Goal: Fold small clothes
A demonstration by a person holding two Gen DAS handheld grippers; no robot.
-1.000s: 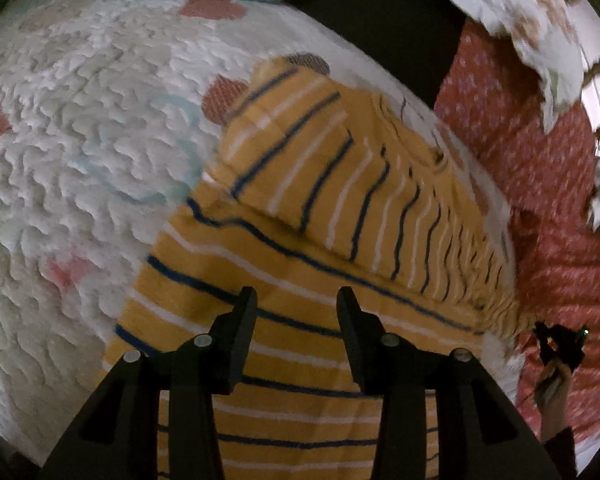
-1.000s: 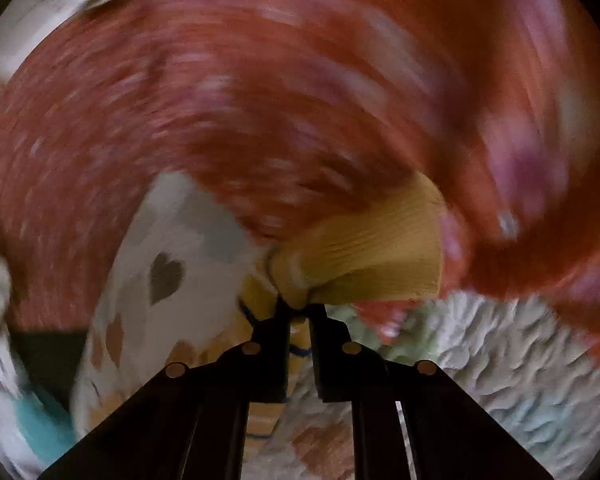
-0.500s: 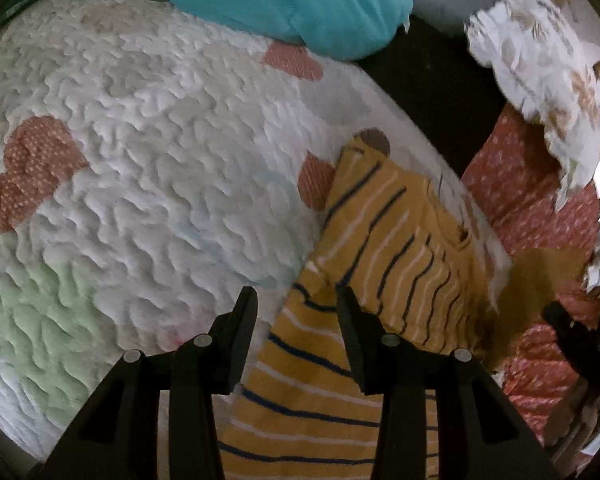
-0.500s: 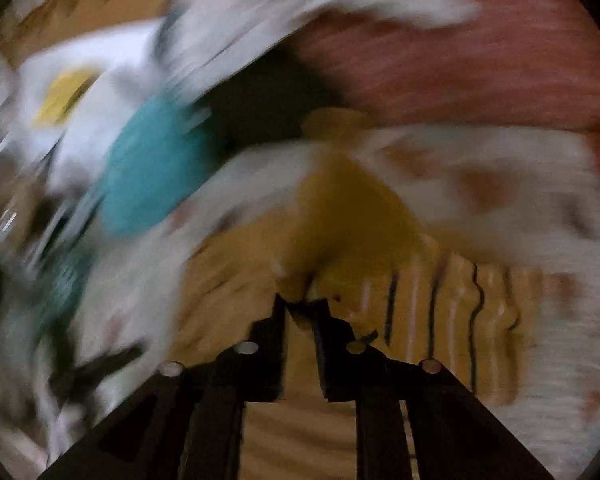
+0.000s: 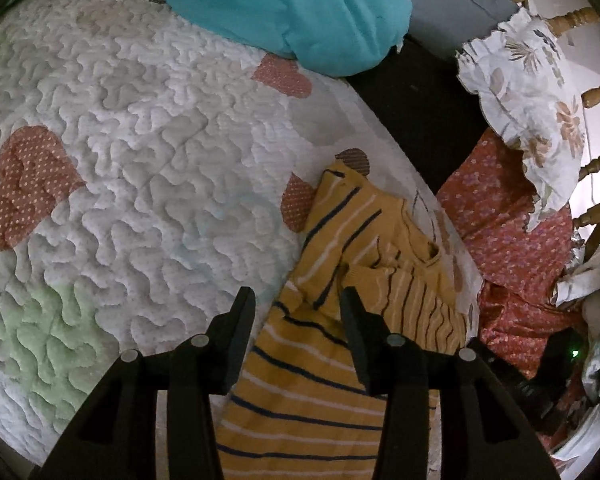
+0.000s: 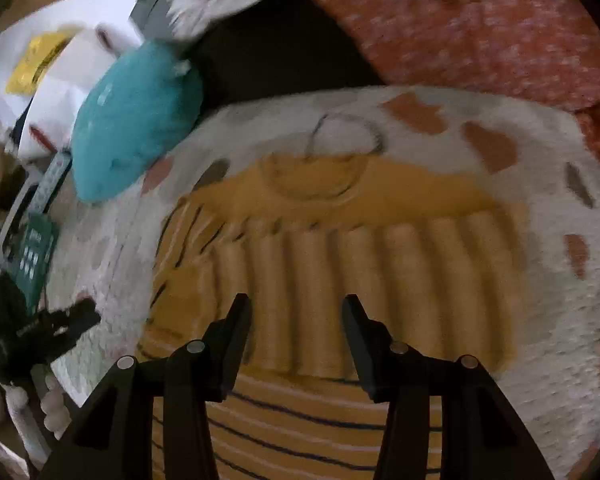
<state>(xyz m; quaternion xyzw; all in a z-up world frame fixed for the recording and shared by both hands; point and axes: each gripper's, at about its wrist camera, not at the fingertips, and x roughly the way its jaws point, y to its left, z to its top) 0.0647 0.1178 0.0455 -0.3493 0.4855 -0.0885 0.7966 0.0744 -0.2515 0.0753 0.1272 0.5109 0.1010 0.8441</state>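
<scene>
The right tool (image 6: 296,312) has let go of the striped sweater's (image 6: 340,264) sleeve and spread wide.

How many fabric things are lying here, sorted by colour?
Yellow striped sweater: 1
Teal garment: 1
White heart-patch quilt: 1
Red flowered cloth: 1
White leaf-print cloth: 1
Total: 5

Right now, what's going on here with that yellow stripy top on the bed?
A person with a gripper in each hand is folding a small yellow striped sweater laid on a white quilt with heart patches. Both sleeves are folded in across the body. The left gripper and right gripper are both open above the sweater, holding nothing. A teal garment lies at the quilt's far edge, untouched.
</scene>
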